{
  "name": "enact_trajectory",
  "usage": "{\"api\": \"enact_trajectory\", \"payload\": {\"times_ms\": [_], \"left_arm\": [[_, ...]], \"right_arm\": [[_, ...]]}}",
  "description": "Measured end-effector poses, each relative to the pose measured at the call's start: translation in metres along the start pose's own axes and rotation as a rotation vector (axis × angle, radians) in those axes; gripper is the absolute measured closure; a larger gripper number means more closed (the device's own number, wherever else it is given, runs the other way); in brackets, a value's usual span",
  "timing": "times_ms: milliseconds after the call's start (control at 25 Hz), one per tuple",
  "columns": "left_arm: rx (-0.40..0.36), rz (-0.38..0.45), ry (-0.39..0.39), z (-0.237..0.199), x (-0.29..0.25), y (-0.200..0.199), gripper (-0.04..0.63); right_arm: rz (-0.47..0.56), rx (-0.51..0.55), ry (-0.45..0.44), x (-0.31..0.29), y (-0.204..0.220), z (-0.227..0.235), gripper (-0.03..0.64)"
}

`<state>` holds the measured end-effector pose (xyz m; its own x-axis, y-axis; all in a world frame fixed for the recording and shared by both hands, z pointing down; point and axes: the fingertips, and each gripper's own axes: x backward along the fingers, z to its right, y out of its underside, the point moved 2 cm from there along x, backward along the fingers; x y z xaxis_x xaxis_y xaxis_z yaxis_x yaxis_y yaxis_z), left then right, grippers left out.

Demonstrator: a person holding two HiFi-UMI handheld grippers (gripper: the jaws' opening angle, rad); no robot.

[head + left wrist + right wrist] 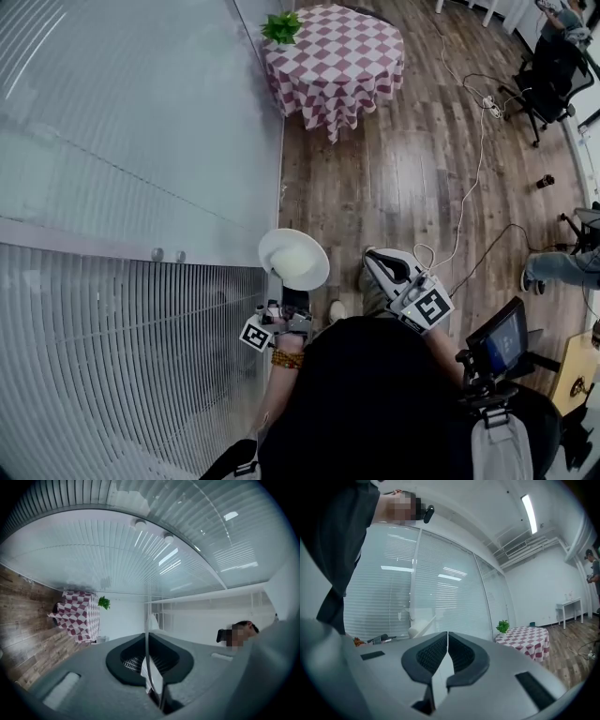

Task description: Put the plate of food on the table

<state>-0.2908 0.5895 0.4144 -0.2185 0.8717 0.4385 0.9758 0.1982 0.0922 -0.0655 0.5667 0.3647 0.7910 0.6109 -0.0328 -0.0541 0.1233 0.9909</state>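
Note:
My left gripper point(294, 298) is shut on the near rim of a white plate point(293, 260), held level above the wood floor beside the glass wall. The food on it shows only as a pale mound. In the left gripper view the plate point(146, 641) appears as a thin edge clamped between the jaws of the left gripper point(147, 639). My right gripper point(373, 257) hovers to the right of the plate, shut and holding nothing; its jaws meet in the right gripper view point(446, 637). The round table with the red-checked cloth point(333, 56) stands far ahead.
A glass wall with blinds point(122, 187) runs along the left. A small green plant point(281, 26) sits on the table's left edge. Cables point(473, 141) trail over the wood floor, with office chairs point(548, 80) and a person's legs point(562, 267) at the right.

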Motion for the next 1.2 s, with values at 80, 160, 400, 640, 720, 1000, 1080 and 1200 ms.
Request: {"api": "enact_trajectory", "payload": {"times_ms": [80,160,400,640,720,1000,1080,1200], "left_arm": [[-0.005,-0.004,-0.006,-0.005,-0.018,0.001,0.580],[-0.008,-0.008,-0.007,-0.009,-0.038,0.007,0.580],[-0.022,-0.045,-0.013,-0.025,-0.090,0.023,0.580],[-0.022,-0.070,-0.017,-0.046,-0.157,0.042,0.580],[-0.020,-0.073,-0.022,-0.055,-0.182,0.050,0.580],[-0.020,-0.096,-0.004,-0.086,-0.250,0.087,0.580],[-0.016,-0.096,-0.007,-0.094,-0.266,0.095,0.580],[0.012,-0.074,-0.033,-0.106,-0.278,0.108,0.578]], "right_arm": [[0.021,-0.005,-0.010,-0.008,-0.005,0.016,0.603],[0.050,-0.009,-0.021,-0.013,-0.008,0.037,0.603],[0.069,-0.037,-0.003,-0.029,-0.009,0.093,0.603],[0.073,-0.053,0.011,-0.037,-0.015,0.156,0.603],[0.073,-0.067,0.022,-0.040,-0.017,0.182,0.603],[0.084,-0.060,0.056,-0.029,-0.021,0.265,0.603],[0.093,-0.069,0.073,-0.027,-0.024,0.290,0.603],[0.114,-0.083,0.113,-0.020,-0.033,0.322,0.603]]}}
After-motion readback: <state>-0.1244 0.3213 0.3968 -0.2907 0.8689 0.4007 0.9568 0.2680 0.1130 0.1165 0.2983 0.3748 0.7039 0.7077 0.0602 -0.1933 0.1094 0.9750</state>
